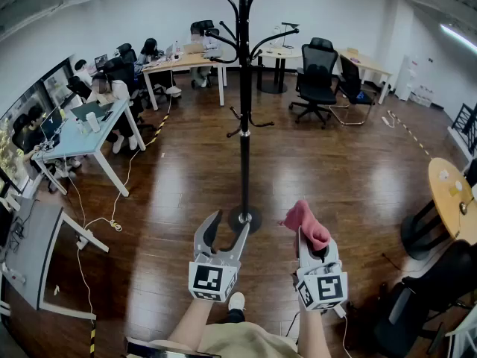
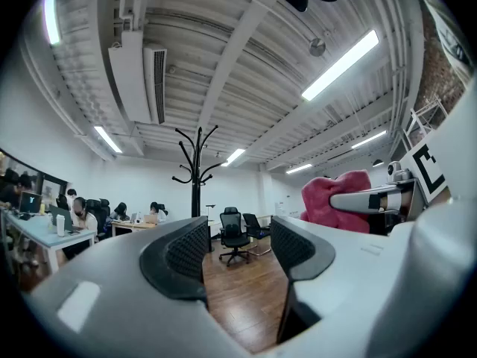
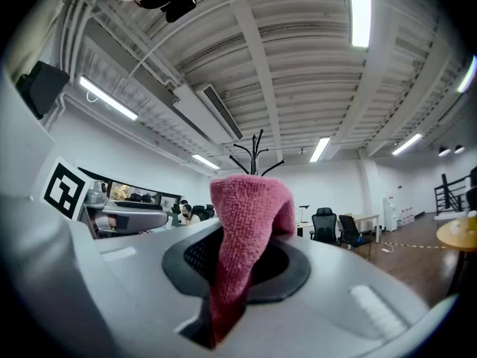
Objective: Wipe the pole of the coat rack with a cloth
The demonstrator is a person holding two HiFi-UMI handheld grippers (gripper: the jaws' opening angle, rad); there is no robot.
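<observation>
No words, numbers or brand names can be read anywhere. The only printed marks, low at about 6 o'clock in the head view, are black-and-white square patterns on the left cube [image 1: 212, 280] of the left gripper [image 1: 229, 224] and the right cube [image 1: 325, 288] of the right gripper [image 1: 313, 239]. They carry no letters.

crops the top of the coat rack [image 1: 244, 110] at the head view's upper edge; hides all but its hooks [image 3: 256, 152] behind the pink cloth [image 3: 242, 230] in the right gripper view; cuts the round table [image 1: 452, 200] at right.
</observation>
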